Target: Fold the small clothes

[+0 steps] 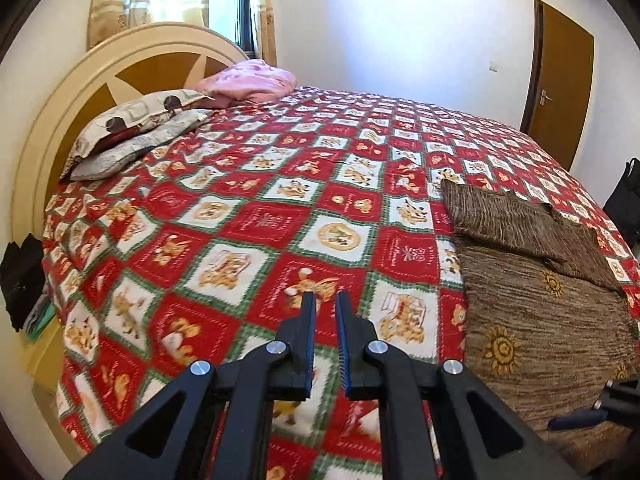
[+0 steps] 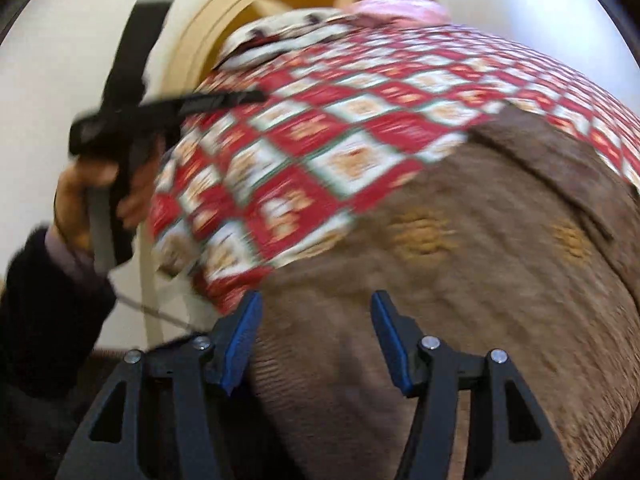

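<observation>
A brown striped garment with yellow sun motifs (image 1: pixel 540 304) lies flat on the red patterned bedspread (image 1: pixel 256 216), at the right of the left wrist view, its far part folded over. My left gripper (image 1: pixel 323 300) hovers above the bedspread to the garment's left, jaws nearly together with a narrow gap, holding nothing. In the blurred right wrist view my right gripper (image 2: pixel 316 300) is open and empty just above the near part of the garment (image 2: pixel 440 280). The left gripper (image 2: pixel 248 97) shows there at upper left, held in a hand.
Pillows (image 1: pixel 132 136) and a pink cushion (image 1: pixel 248 82) lie by the cream headboard (image 1: pixel 64 108). A brown door (image 1: pixel 560 80) stands at the far right. A dark bag (image 1: pixel 624 200) sits beyond the bed's right edge. A nightstand (image 1: pixel 44 352) stands at left.
</observation>
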`<state>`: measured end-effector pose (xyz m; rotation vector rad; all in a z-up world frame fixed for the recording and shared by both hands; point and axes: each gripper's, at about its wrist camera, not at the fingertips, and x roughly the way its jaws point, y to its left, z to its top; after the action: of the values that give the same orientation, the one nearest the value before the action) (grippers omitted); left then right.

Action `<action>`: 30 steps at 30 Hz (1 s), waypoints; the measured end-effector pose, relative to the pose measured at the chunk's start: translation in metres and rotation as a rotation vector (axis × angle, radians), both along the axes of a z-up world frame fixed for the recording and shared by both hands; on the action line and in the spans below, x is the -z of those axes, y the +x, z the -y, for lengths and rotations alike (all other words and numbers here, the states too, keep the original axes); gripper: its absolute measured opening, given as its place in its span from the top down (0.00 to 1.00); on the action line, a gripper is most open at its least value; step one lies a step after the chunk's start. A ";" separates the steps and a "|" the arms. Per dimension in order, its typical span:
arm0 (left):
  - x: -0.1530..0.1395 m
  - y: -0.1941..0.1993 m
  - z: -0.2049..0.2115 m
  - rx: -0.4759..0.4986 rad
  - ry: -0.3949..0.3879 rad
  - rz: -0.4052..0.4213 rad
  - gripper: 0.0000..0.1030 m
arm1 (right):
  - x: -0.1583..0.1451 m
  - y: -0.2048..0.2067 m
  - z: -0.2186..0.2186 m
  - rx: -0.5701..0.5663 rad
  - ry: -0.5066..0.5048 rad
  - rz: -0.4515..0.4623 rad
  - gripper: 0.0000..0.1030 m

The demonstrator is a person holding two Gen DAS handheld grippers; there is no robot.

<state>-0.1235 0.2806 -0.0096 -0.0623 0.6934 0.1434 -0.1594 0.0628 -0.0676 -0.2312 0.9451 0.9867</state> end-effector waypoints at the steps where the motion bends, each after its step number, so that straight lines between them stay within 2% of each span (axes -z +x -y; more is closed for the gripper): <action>1: 0.000 -0.003 -0.001 -0.005 0.007 0.003 0.90 | 0.002 -0.007 -0.005 -0.023 -0.011 0.006 0.41; 10: 0.003 -0.025 -0.014 -0.027 0.011 0.018 0.90 | 0.021 -0.035 -0.042 -0.126 -0.154 0.098 0.41; 14: 0.001 -0.038 -0.022 -0.033 0.013 0.039 0.90 | 0.038 -0.045 -0.058 -0.165 -0.247 0.139 0.44; 16: 0.001 -0.040 -0.026 -0.042 0.005 0.042 0.90 | 0.041 -0.052 -0.060 -0.163 -0.282 0.195 0.44; 18: 0.002 -0.043 -0.031 -0.047 -0.011 0.048 0.90 | 0.040 -0.055 -0.060 -0.159 -0.304 0.234 0.57; 19: 0.002 -0.043 -0.032 -0.045 -0.013 0.050 0.90 | 0.040 -0.051 -0.060 -0.165 -0.298 0.217 0.72; 22: 0.002 -0.045 -0.028 -0.021 -0.006 0.060 0.90 | 0.034 -0.042 -0.052 -0.151 -0.247 0.129 0.86; 25: 0.003 -0.045 -0.019 0.029 0.010 0.066 0.90 | 0.031 -0.030 -0.040 -0.111 -0.183 0.039 0.89; 30: 0.010 -0.042 0.004 0.173 0.025 0.056 0.90 | 0.016 0.002 -0.003 -0.004 -0.011 -0.109 0.89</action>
<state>-0.1654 0.2764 -0.0192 0.0174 0.6382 -0.0161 -0.1574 0.0663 -0.0838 -0.1897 1.0498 1.0055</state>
